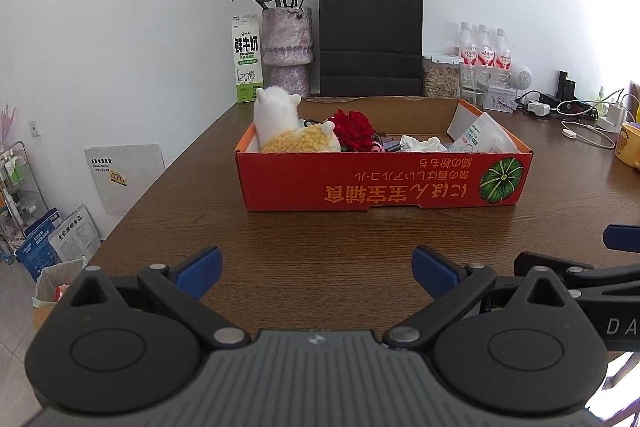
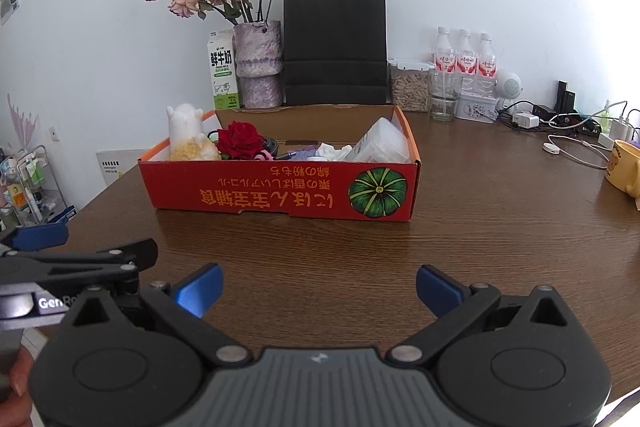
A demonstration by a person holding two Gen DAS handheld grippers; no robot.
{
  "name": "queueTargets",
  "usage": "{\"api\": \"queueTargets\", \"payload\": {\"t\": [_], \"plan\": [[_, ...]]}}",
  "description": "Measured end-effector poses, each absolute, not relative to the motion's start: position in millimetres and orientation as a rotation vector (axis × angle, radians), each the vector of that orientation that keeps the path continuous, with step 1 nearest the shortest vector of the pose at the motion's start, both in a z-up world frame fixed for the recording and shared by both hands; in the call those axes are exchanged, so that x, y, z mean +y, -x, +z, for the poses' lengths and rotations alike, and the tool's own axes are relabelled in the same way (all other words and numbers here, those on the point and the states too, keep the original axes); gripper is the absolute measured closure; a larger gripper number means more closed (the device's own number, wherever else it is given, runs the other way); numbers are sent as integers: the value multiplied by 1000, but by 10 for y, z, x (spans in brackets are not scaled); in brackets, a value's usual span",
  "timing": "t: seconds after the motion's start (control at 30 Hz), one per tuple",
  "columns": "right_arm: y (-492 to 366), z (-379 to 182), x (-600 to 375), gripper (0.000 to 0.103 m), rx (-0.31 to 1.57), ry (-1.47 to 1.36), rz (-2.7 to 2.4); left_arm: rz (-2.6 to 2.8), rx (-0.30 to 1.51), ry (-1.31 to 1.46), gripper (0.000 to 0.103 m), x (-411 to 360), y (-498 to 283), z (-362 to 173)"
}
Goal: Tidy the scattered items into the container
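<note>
In the middle of the wooden table [image 1: 320, 239] sits the red cardboard box [image 1: 380, 179], already holding a plush alpaca [image 1: 280, 131], a red rose [image 1: 354, 131], crumpled tissue [image 1: 422, 143] and a white packet [image 1: 480, 137] — the tidying looks essentially finished, with no loose items visible on the bare wood before it. The left gripper [image 1: 316, 267] and right gripper [image 2: 318, 287] hover near the front edge — both spread wide, holding nothing.
</note>
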State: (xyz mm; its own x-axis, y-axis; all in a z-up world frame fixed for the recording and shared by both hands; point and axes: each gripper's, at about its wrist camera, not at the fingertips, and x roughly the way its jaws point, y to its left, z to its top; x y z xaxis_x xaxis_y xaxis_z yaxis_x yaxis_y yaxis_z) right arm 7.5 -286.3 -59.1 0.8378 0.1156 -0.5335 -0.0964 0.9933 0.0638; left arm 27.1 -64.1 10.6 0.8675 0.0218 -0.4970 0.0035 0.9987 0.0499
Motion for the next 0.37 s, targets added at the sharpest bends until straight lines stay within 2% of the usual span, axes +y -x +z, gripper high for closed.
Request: {"api": "queueTargets", "payload": {"t": [0.37], "plan": [[-97,-621,-2871,0,579,-35,111,17,533,-48,0,-663,-279,72]]}}
